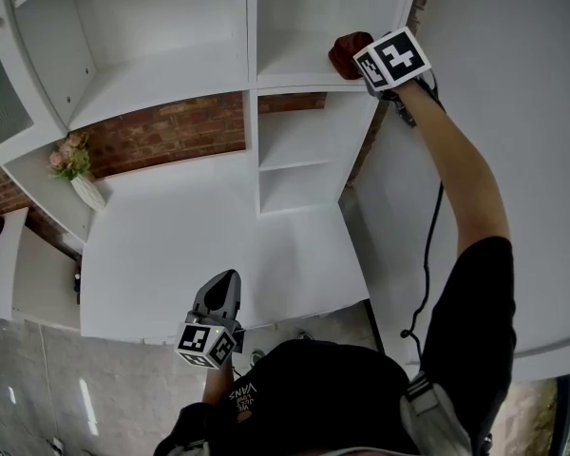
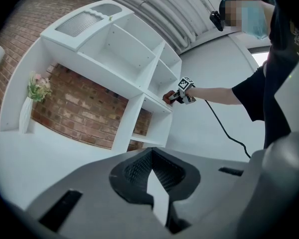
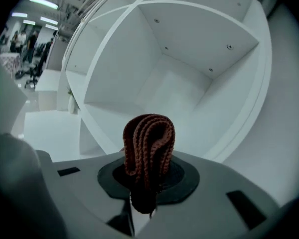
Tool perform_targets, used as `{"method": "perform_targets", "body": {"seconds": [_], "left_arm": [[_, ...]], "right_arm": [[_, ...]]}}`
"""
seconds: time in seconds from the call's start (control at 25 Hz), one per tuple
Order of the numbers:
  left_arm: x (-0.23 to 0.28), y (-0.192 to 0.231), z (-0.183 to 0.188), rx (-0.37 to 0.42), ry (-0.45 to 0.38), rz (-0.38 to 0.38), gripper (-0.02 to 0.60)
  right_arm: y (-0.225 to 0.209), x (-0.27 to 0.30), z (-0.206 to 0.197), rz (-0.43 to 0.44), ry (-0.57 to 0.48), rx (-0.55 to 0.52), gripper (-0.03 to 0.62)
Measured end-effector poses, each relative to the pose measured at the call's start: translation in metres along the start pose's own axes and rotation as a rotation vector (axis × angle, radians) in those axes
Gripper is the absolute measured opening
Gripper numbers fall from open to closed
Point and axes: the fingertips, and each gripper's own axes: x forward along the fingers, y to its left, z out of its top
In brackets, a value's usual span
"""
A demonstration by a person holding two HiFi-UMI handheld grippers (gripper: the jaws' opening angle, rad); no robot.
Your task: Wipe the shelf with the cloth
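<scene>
Hanging closed and empty low by the body, the left tool (image 1: 222,288) is offering no backup if wiping drag is tugging the folded rust-brown knitted cloth (image 1: 348,49) out of the right tool (image 1: 365,57) clamping it. The right arm is stretching fully upward, holding the cloth at the white upper shelf (image 1: 294,68), near its front edge.

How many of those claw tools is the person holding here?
2. The left gripper is low over the white counter, jaws shut and empty; the right gripper is up at the shelf, clamped on the reddish-brown cloth.
</scene>
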Motion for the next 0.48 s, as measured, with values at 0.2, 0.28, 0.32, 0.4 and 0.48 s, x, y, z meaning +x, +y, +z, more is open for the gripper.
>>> {"method": "perform_targets", "body": {"seconds": [0.2,0.28,0.32,0.4,0.48], "left_arm": [[0.011,-0.008,-0.003,-0.003,0.009,-0.035,0.005],[0.013,-0.009,-0.003,-0.003,0.011,-0.042,0.005],[0.014,-0.010,-0.003,-0.002,0.012,-0.043,0.005],[0.015,-0.009,-0.003,-0.001,0.012,-0.041,0.005],[0.014,-0.008,-0.002,0.002,0.011,-0.037,0.005]], "right_arm": [[-0.020,-0.010,-0.020,-0.136,0.081,-0.182,0.071],[-0.018,-0.010,-0.028,-0.128,0.095,-0.187,0.071],[-0.018,-0.011,-0.030,-0.125,0.094,-0.185,0.071],[-0.017,-0.013,-0.031,-0.121,0.080,-0.175,0.071],[-0.019,-0.017,-0.029,-0.130,0.050,-0.169,0.071]]}}
